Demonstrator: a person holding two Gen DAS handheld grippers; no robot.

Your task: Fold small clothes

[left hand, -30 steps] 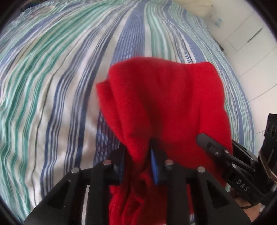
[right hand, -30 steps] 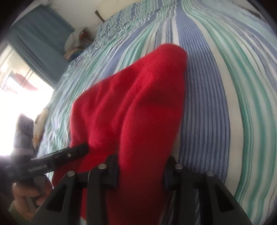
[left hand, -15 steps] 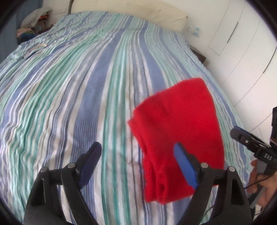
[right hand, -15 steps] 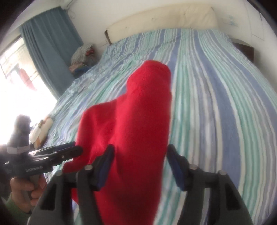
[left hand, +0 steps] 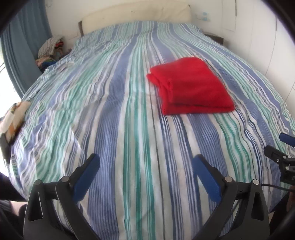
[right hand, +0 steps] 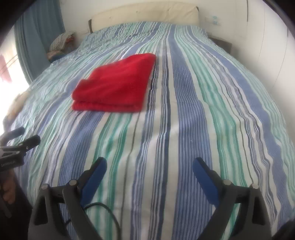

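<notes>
A red garment [left hand: 191,88] lies folded into a flat rectangle on the striped bedspread [left hand: 118,114]. It also shows in the right wrist view [right hand: 116,88], left of centre. My left gripper [left hand: 145,162] is open and empty, held well back from the garment near the bed's foot. My right gripper [right hand: 149,166] is open and empty too, equally far back. Each gripper shows at the edge of the other's view: the right one [left hand: 282,147] and the left one [right hand: 20,138].
A cream headboard [left hand: 136,14] stands at the far end. A pile of clothes [left hand: 49,49] sits by the blue curtain [left hand: 20,48] at the far left. White wardrobe doors [left hand: 267,46] run along the right. A small patterned item [left hand: 12,118] lies at the bed's left edge.
Both grippers let go of the red garment and pulled back toward the bed's foot. The garment now lies folded on the bedspread.
</notes>
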